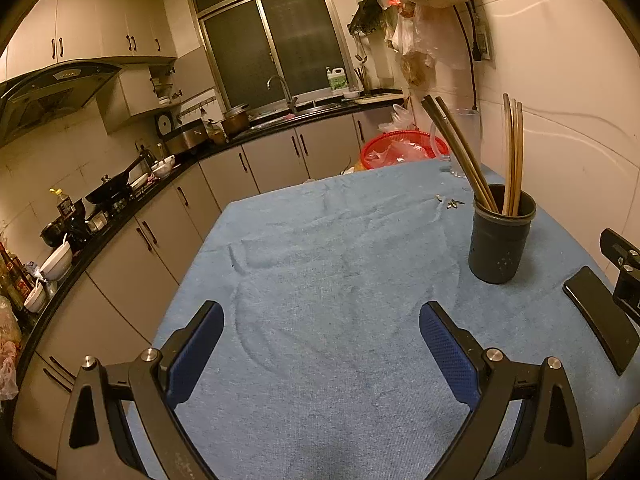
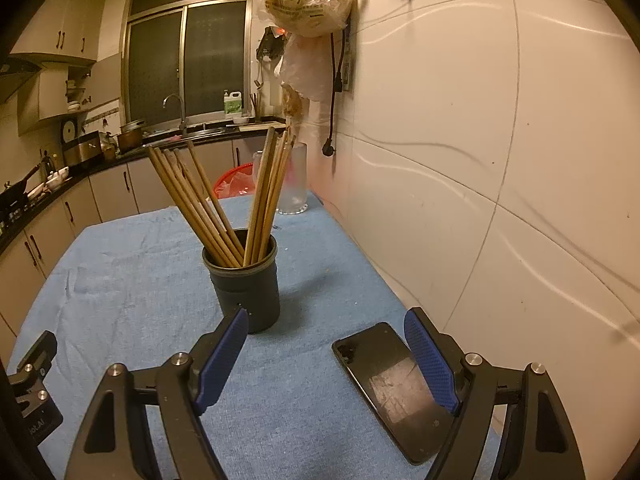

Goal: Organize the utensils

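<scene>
The left gripper (image 1: 322, 320) is hovering over the blue cloth (image 1: 320, 248) on the bench, its fingers spread wide apart and holding nothing. To its right, the dark cup (image 1: 502, 234) is standing upright on the cloth with the chopsticks (image 1: 460, 152) leaning inside it in two bunches. The right gripper (image 2: 326, 330) is also gaping wide and gripping nothing, hanging just short of the cup (image 2: 246, 280), with the chopsticks (image 2: 224, 200) fanning out above. A black phone (image 2: 394, 388) is lying flat under its right finger, partly hidden by that finger. Small bits (image 1: 450, 202) beyond the cup are too tiny to make out.
</scene>
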